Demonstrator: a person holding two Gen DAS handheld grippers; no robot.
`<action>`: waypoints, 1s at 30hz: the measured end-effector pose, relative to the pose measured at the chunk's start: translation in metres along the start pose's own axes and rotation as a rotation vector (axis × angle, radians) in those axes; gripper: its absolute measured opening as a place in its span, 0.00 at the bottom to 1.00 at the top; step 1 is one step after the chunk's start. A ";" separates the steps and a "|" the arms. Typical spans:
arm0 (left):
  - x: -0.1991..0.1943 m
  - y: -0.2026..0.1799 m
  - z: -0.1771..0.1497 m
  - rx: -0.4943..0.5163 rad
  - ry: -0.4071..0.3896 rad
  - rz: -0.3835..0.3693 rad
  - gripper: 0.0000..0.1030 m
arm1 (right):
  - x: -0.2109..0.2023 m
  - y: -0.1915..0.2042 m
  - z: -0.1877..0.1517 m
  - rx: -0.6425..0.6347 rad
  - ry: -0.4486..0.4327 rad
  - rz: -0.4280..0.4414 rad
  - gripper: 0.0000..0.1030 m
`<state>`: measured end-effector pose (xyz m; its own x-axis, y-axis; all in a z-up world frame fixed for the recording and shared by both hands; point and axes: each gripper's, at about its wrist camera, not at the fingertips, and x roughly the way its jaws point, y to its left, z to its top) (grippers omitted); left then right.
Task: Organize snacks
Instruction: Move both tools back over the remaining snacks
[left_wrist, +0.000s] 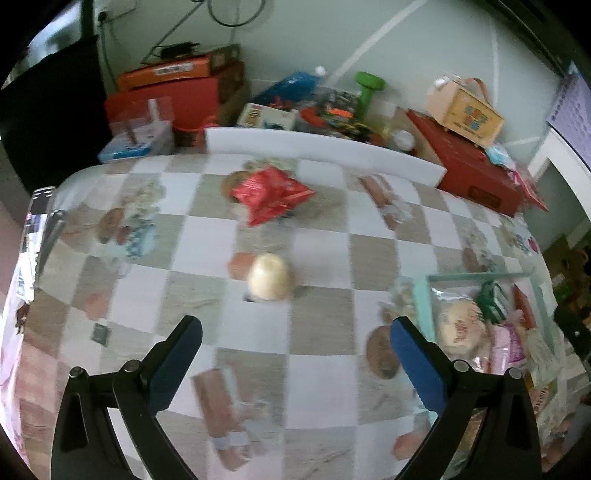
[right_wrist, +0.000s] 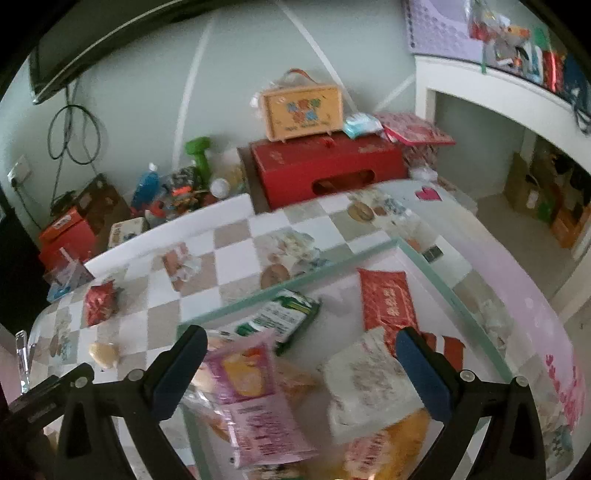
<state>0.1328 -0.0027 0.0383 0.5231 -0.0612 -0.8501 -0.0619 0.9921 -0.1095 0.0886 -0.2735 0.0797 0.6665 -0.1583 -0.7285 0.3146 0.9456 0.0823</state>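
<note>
A pale round bun in clear wrap (left_wrist: 268, 277) lies on the checked tablecloth ahead of my left gripper (left_wrist: 295, 328), which hangs open and empty above the cloth. Farther back lies a red snack bag (left_wrist: 271, 194). At the right stands a mint-rimmed clear bin (left_wrist: 476, 276) with several snacks in it. My right gripper (right_wrist: 301, 341) is open above that bin (right_wrist: 306, 278), over a pink packet (right_wrist: 245, 373) and a white packet (right_wrist: 369, 384). A green packet (right_wrist: 284, 317) and a red packet (right_wrist: 386, 301) also lie inside. The bun (right_wrist: 105, 354) and red bag (right_wrist: 99, 301) show at the left.
A white board (left_wrist: 325, 153) lines the table's far edge. Behind it stand a big red box (left_wrist: 469, 166), a tan toy case (left_wrist: 465, 112), a green dumbbell (left_wrist: 367, 90) and cartons against the wall. A white shelf unit (right_wrist: 491, 96) rises at the right.
</note>
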 end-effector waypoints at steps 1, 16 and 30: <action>-0.001 0.005 0.000 -0.008 -0.003 0.002 0.98 | -0.002 0.004 0.000 -0.008 -0.007 0.003 1.00; 0.002 0.054 0.001 -0.076 -0.009 0.038 0.98 | 0.002 0.071 -0.013 -0.158 0.011 0.079 1.00; 0.016 0.084 0.002 -0.110 0.002 0.064 0.98 | 0.015 0.139 -0.038 -0.302 0.046 0.175 1.00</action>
<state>0.1376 0.0802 0.0170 0.5136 0.0011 -0.8581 -0.1877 0.9759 -0.1110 0.1166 -0.1339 0.0546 0.6591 0.0200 -0.7518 -0.0202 0.9998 0.0089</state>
